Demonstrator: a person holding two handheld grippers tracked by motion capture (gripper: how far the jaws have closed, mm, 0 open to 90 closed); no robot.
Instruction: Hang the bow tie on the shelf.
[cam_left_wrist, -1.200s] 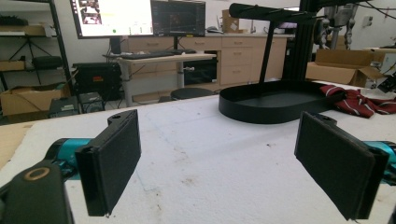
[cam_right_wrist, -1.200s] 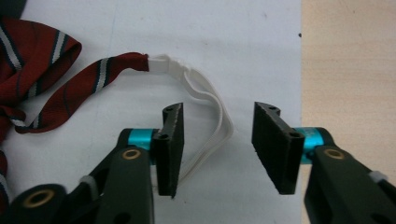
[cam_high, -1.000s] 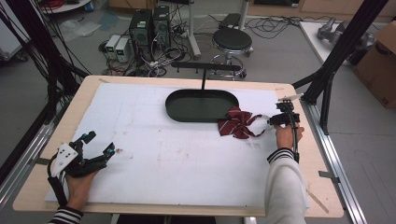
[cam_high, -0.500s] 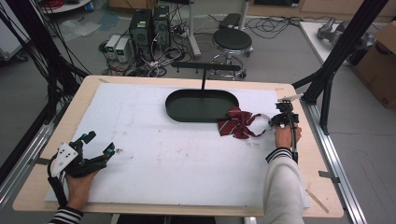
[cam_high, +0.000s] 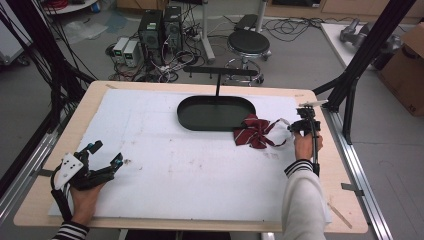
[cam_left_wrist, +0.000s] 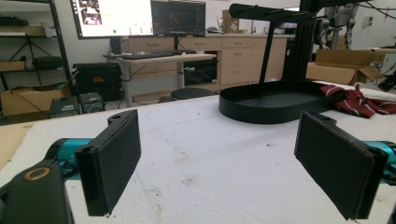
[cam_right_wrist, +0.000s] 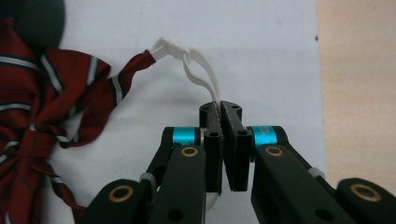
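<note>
left tool (cam_high: 102, 155) rests low with jaws wide apart; right tool (cam_right_wrist: 221, 108) reaches forward, jaws pressed together.

The broad white sheet (cam_high: 200, 170) across the middle of the high view lies bare, so I could sweep either gripper through there freely. Above centre, the black oval tray (cam_high: 200, 120) with its upright post and crossbar (cam_high: 220, 72) blocks the way. The red striped bow (cam_high: 255, 132) lies against the tray's right end, narrowing the passage toward my right gripper (cam_high: 300, 125).
</note>
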